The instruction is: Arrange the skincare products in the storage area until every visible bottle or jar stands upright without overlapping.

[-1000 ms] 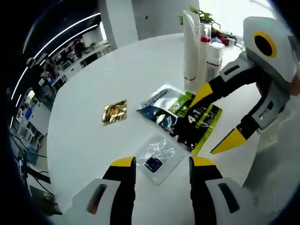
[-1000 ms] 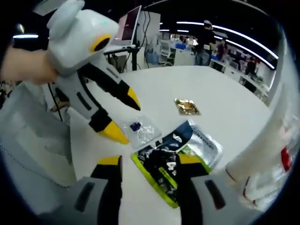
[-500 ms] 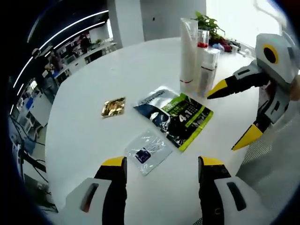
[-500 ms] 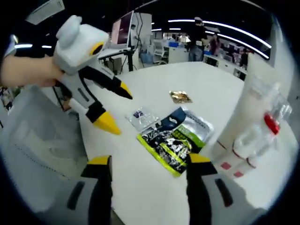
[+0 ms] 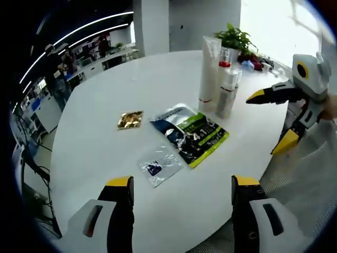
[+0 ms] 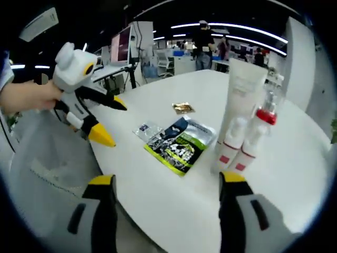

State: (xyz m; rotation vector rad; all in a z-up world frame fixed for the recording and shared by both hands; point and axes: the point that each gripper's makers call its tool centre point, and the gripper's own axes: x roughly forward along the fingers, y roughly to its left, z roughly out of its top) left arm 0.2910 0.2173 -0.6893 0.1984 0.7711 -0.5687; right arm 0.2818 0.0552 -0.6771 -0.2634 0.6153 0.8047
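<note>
While both grippers hang back:
left gripper (image 5: 180,182): spread, empty
right gripper (image 6: 167,180): spread, empty, nearer upright bottles (image 6: 242,142), ahead-right
sachets (image 6: 180,145): flat on table (image 6: 295,158)

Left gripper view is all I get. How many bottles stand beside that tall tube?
Observer: The right gripper view shows two small white bottles upright in front of the tall tube, and a red-capped bottle beside them.
Operator: Who is holding the gripper I look from?
Observer: A hand grips the back of the left gripper; its jaws stand apart.
Operator: Anything behind it?
Observer: A monitor stands beyond the table's far edge.
</note>
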